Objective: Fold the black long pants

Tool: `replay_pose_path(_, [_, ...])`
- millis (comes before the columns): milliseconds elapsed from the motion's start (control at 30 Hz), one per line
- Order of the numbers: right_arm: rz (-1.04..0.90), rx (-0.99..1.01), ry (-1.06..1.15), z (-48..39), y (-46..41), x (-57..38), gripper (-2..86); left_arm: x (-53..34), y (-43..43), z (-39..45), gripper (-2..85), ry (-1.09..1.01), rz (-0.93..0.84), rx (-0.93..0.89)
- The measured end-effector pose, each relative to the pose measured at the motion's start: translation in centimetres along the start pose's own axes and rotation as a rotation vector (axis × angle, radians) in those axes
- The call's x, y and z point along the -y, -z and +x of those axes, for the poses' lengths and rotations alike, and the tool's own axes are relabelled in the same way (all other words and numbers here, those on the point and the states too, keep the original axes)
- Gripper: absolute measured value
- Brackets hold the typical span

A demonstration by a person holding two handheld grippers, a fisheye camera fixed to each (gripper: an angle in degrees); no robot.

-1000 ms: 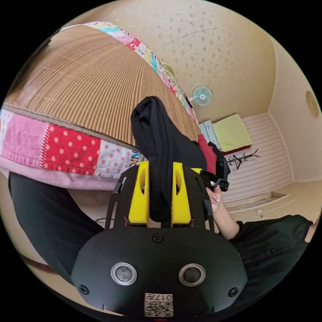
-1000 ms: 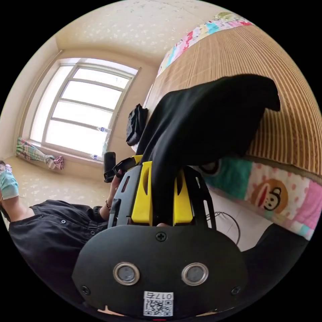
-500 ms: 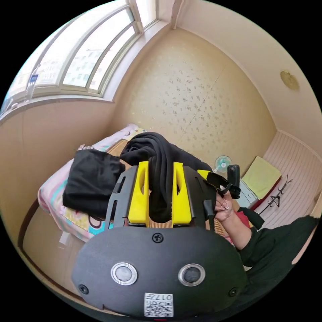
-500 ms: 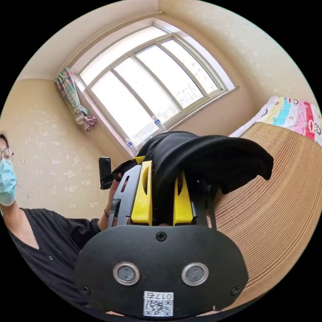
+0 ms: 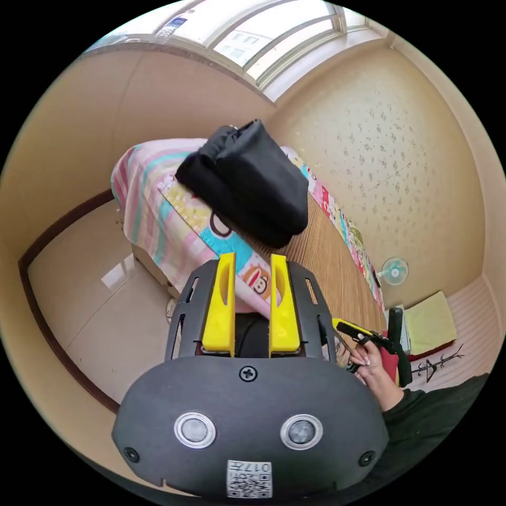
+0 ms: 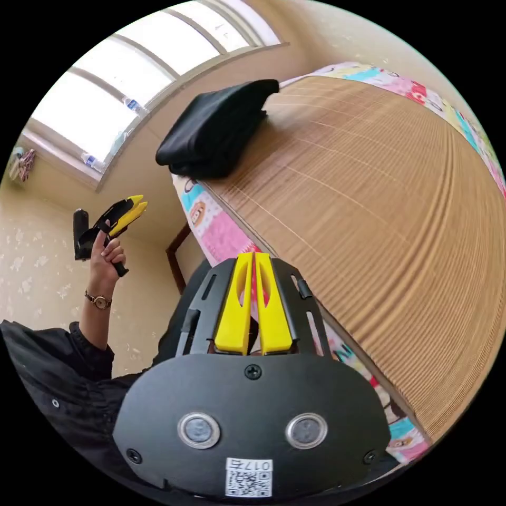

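The black long pants [image 5: 247, 182] lie as a thick folded bundle on the corner of the bed, on the end of the bamboo mat [image 6: 369, 211]. In the right gripper view the same bundle [image 6: 216, 129] sits far from the jaws. My left gripper [image 5: 252, 258] is open with nothing between its yellow jaws, held off the bed's corner and short of the bundle. My right gripper [image 6: 254, 255] is shut on nothing, its jaws touching, above the mat's near edge. Each gripper also shows in the other view, held in a hand: the right gripper [image 5: 363, 334] and the left gripper [image 6: 124, 211].
A patchwork quilt [image 5: 158, 211] hangs over the bed's side below the mat. Bare floor [image 5: 89, 300] lies beside the bed, with a window [image 6: 105, 79] behind it. A small fan [image 5: 392, 271] stands at the far end. The person's black sleeve [image 6: 47, 358] is near.
Both grippers held the black pants in the air; now the pants rest on the bed corner and both grippers are off them. The right jaws have closed together. Both cameras swung round.
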State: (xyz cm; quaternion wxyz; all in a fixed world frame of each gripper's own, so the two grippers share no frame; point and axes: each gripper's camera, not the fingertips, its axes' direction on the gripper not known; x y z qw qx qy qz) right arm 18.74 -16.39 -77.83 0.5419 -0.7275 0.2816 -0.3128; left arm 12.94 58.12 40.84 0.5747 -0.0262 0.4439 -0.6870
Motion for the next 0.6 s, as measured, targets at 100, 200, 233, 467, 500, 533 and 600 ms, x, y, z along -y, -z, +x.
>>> replay_pose_path(100, [0.098, -0.018, -0.182, 6.4, 5.7, -7.7, 0.8, -5.1, -2.9, 1.5, 8.8, -0.076, -0.104, 0.075])
replay_pose_path(200, [0.247, -0.097, -0.331, 10.2, 12.9, -15.6, 0.5, -8.8, -4.1, 3.7, 8.5, -0.146, -0.120, 0.096])
replay_pose_path(233, [0.281, -0.125, -0.358, 10.6, 14.4, -17.1, 0.5, -9.6, -4.6, 5.7, 8.5, -0.220, -0.124, 0.109])
replay_pose_path(467, [0.773, -0.263, -0.664, 12.9, 25.9, -33.0, 0.5, -12.3, -7.7, 20.6, 10.3, -0.725, -0.124, 0.052])
replay_pose_path(500, [0.798, -0.303, -0.680, 12.7, 26.6, -33.9, 0.6, -12.4, -7.8, 21.2, 10.3, -0.730, -0.117, 0.045])
replay_pose_path(533, [0.809, -0.330, -0.684, 12.5, 26.9, -34.2, 0.6, -12.7, -8.0, 22.3, 10.4, -0.732, -0.115, 0.032])
replay_pose_path(600, [0.869, -0.504, -0.693, 10.6, 28.7, -35.1, 1.0, -13.5, -7.8, 23.9, 10.4, -0.748, -0.095, 0.025])
